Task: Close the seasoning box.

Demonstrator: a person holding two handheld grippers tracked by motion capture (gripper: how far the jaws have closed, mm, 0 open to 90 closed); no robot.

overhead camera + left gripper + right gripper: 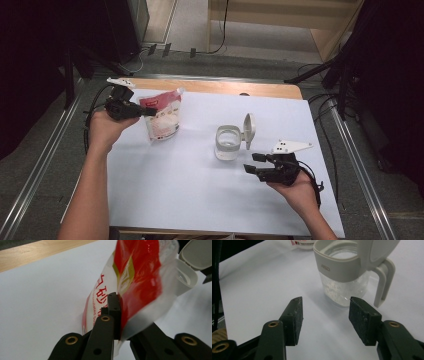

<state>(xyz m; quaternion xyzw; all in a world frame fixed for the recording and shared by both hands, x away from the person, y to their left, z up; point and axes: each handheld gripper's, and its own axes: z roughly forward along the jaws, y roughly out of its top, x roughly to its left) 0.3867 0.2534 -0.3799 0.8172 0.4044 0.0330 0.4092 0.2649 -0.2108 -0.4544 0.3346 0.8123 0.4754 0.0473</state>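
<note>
L gripper [148,112] jaws clamped tight on edge of red-white pouch [162,117], held at table's far left; R gripper [325,307] jaws part open w/ nothing between, just short of lidded glass jar [343,272] mid-table [175,185], flip lid up

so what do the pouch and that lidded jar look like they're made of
Pouch: thin flexible plastic film, glossy, printed red and white with a clear edge; it creases and folds where the left gripper pinches it.
Jar: clear glass or hard clear plastic body, see-through with white grains inside; matte beige collar, handle and flip lid look like moulded plastic.
</note>
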